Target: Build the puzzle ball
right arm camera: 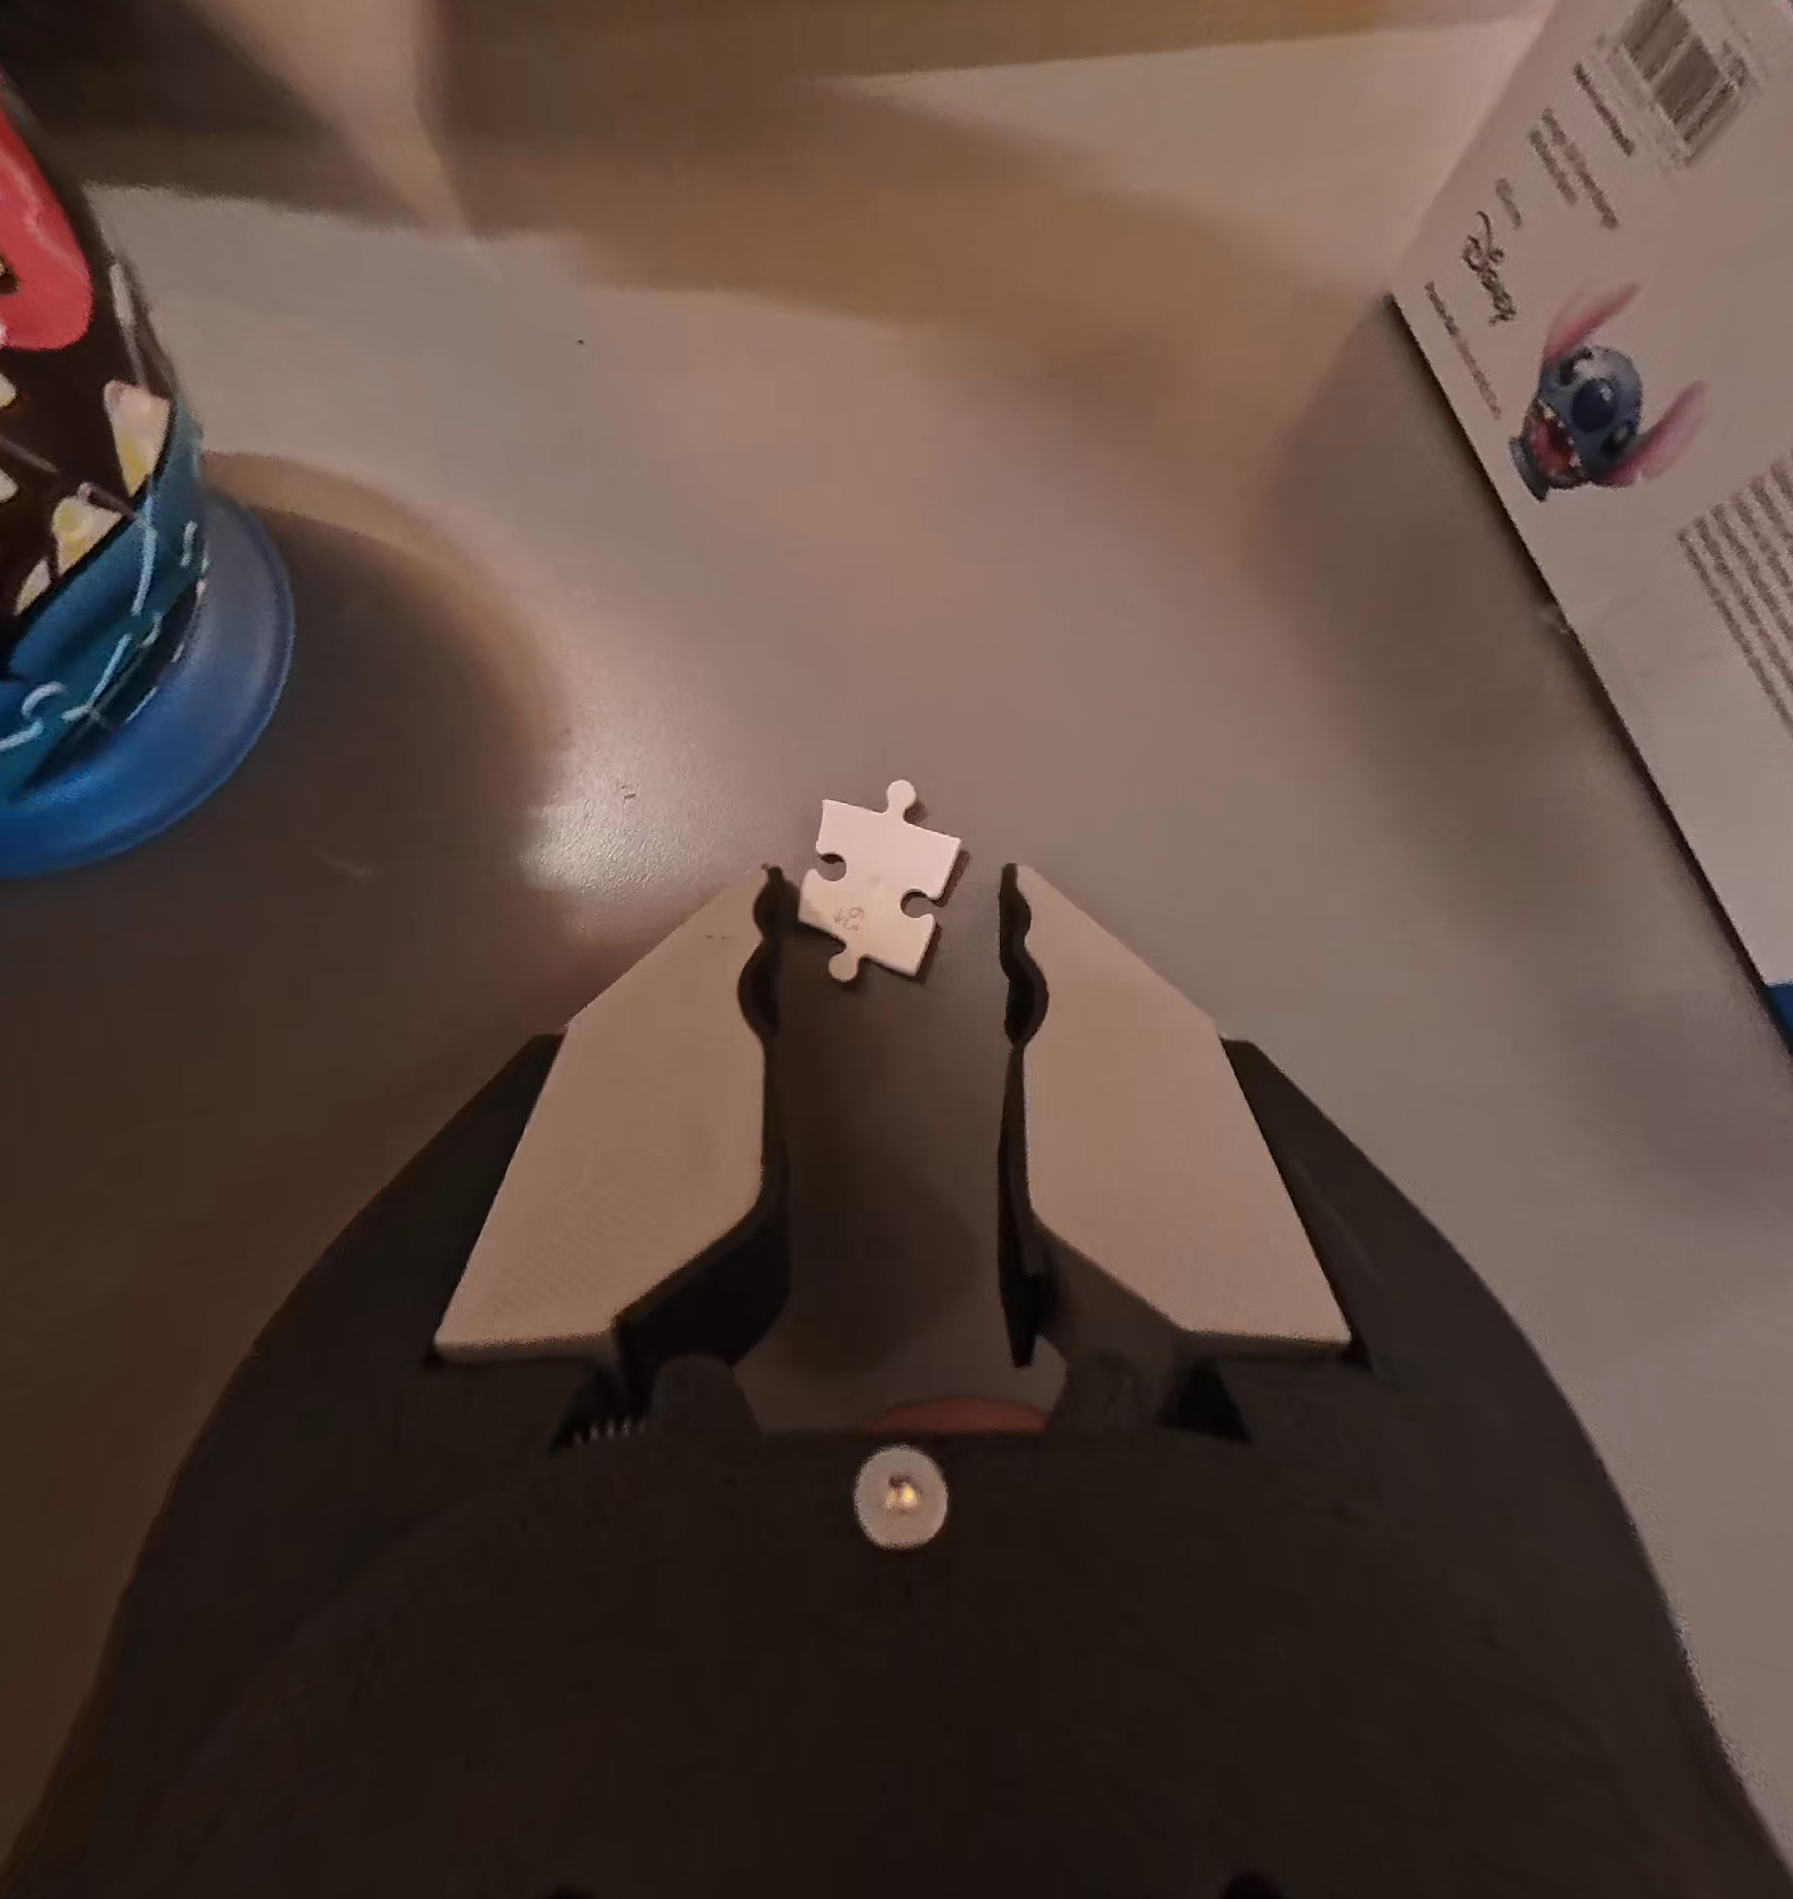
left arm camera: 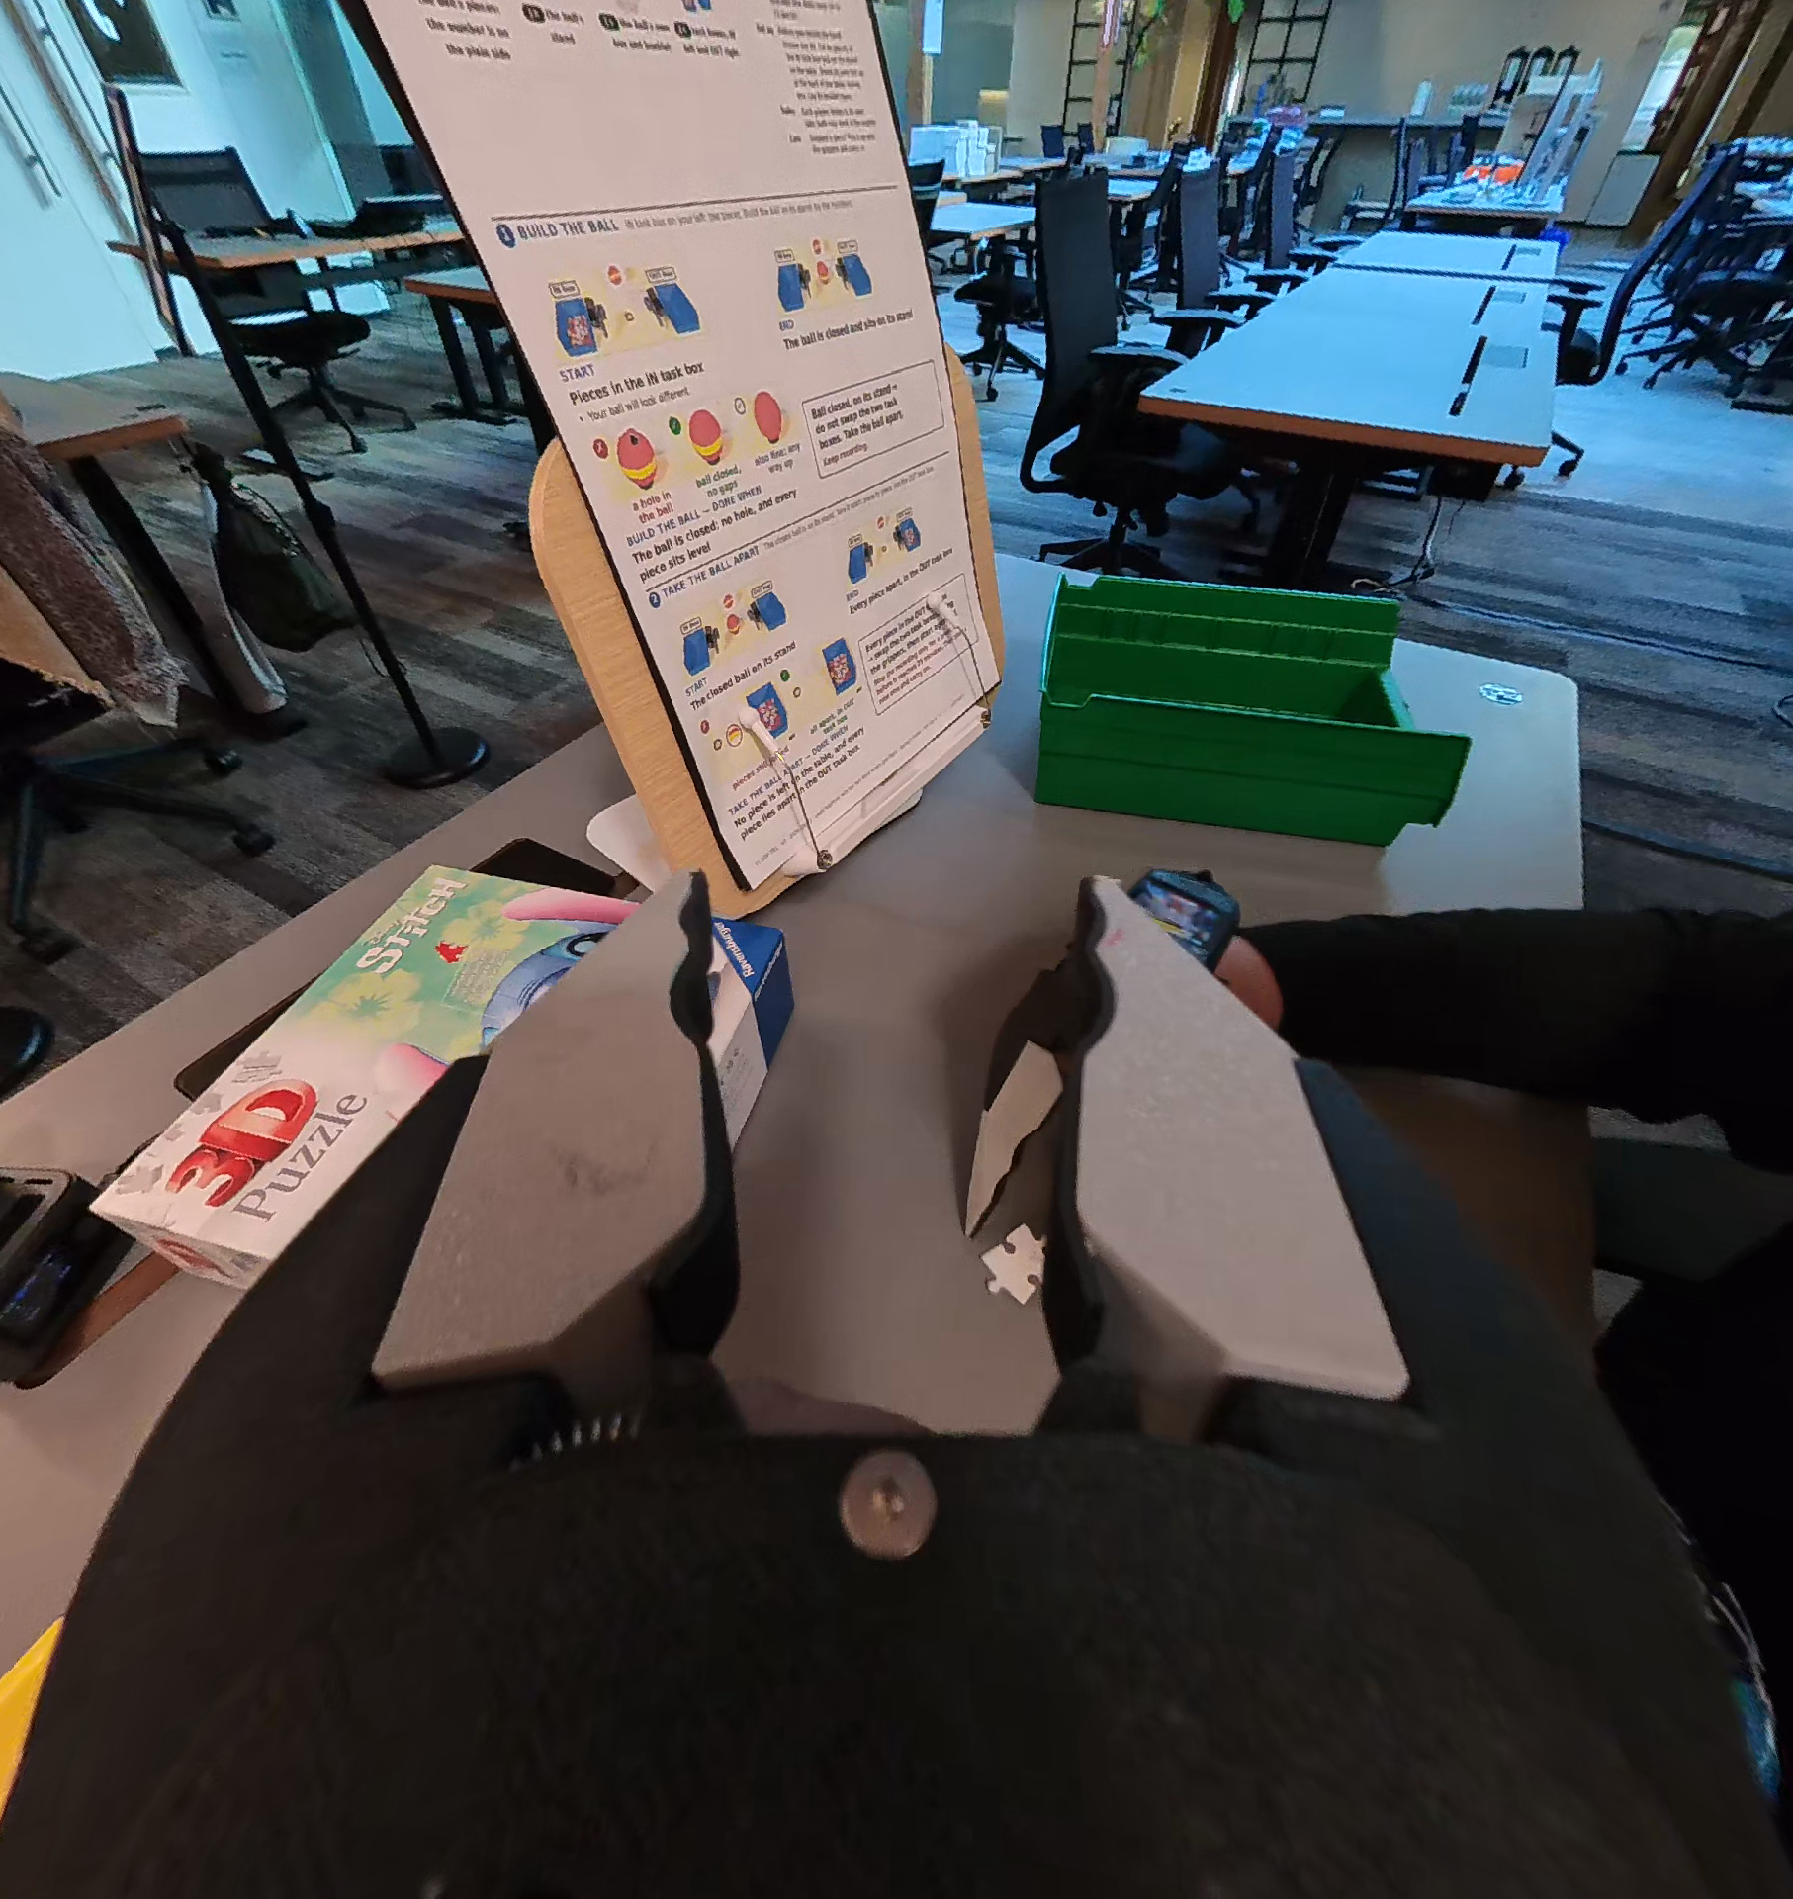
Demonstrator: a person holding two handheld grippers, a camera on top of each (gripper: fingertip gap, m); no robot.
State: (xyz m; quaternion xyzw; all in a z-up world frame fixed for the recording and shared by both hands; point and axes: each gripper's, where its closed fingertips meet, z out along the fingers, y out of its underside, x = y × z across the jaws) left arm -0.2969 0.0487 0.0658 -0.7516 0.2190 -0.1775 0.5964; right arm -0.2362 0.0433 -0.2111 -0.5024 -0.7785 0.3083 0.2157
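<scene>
While both pairs of tongs stand open and empty, a white puzzle piece [right arm camera: 880,892] lies face down on the grey worktop [right arm camera: 871,534], just at the tips of the right tongs [right arm camera: 887,873]. From that piece, the partly built puzzle ball [right arm camera: 39,493] sits on its blue stand [right arm camera: 224,719] well off to the left, the puzzle box [right arm camera: 1632,493] to the right. The left tongs [left arm camera: 897,904] hover above the piece [left arm camera: 1015,1262].

We see dim, warm light with glare ahead of the right claw [right arm camera: 887,873]; edges bend and blur.
</scene>
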